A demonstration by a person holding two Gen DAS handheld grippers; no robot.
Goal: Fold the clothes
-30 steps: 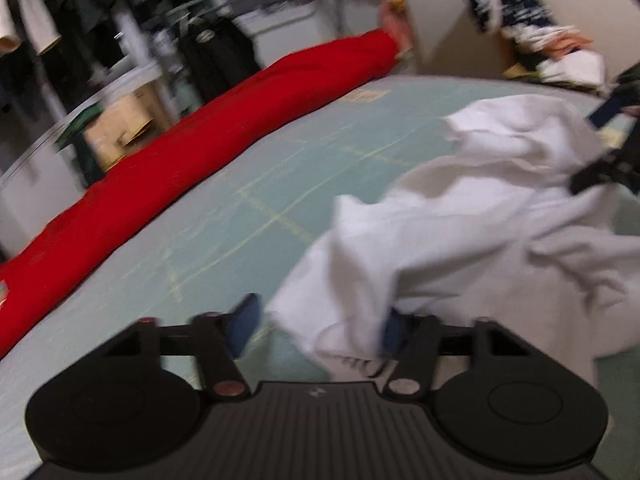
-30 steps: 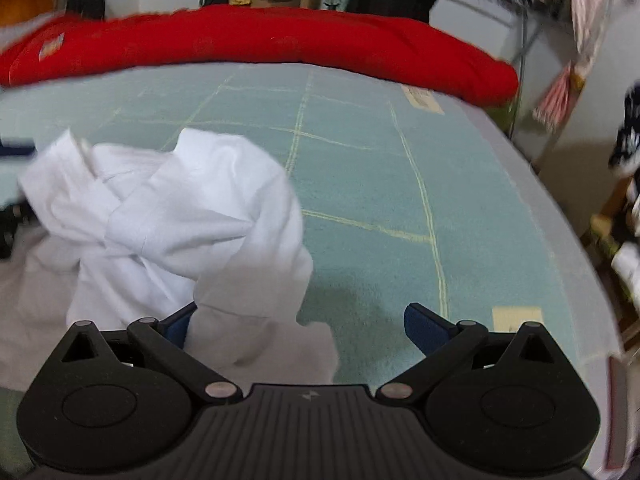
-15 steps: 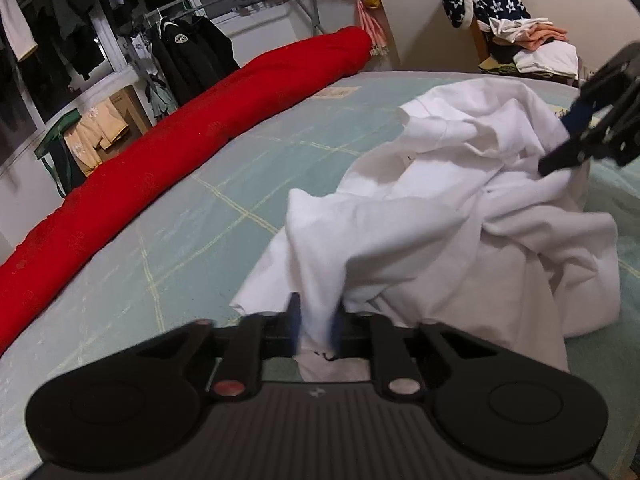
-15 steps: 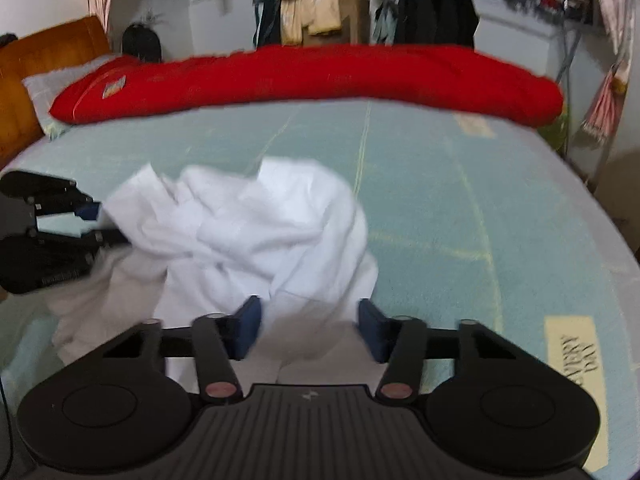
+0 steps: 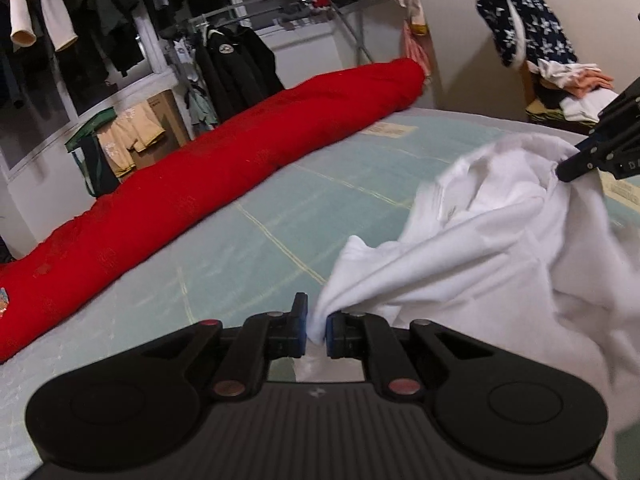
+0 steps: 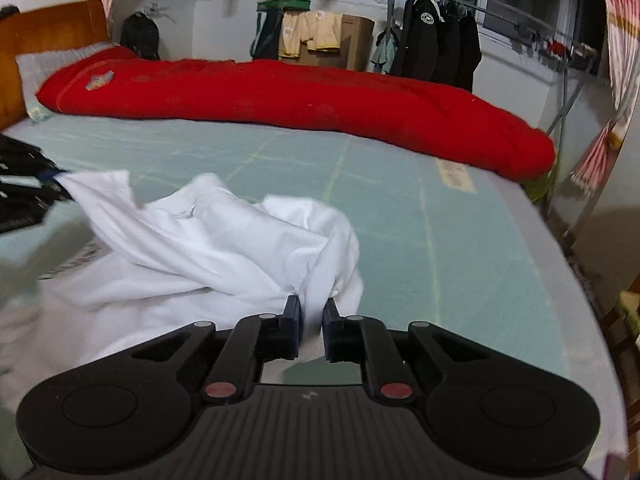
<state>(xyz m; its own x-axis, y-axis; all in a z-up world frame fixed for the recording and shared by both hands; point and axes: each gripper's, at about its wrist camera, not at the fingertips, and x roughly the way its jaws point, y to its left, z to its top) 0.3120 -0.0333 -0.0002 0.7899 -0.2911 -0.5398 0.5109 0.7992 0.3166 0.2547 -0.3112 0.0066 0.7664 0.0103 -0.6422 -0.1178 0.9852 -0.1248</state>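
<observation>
A crumpled white garment (image 5: pixel 480 260) lies on the pale green bed sheet (image 5: pixel 260 240). My left gripper (image 5: pixel 316 316) is shut on one bunched edge of it, the cloth pinched between the blue pads. In the right wrist view the same white garment (image 6: pixel 224 248) spreads to the left, and my right gripper (image 6: pixel 311 312) has its jaws closing, with a fold of the cloth pressed between its pads. Each view shows the other gripper at the garment's far edge: the right gripper (image 5: pixel 560 168) and the left gripper (image 6: pixel 52 178). The cloth hangs lifted between them.
A long red rolled quilt (image 6: pixel 320 96) lies along the far side of the bed. A wooden headboard (image 6: pixel 40 40) and pillow are at the left. A chair piled with clothes (image 5: pixel 560 92) and a rack of dark jackets (image 6: pixel 440 40) stand past the bed's edges.
Both grippers have shut on edges of the white garment and risen with it. The cloth now stretches between them instead of lying in a heap.
</observation>
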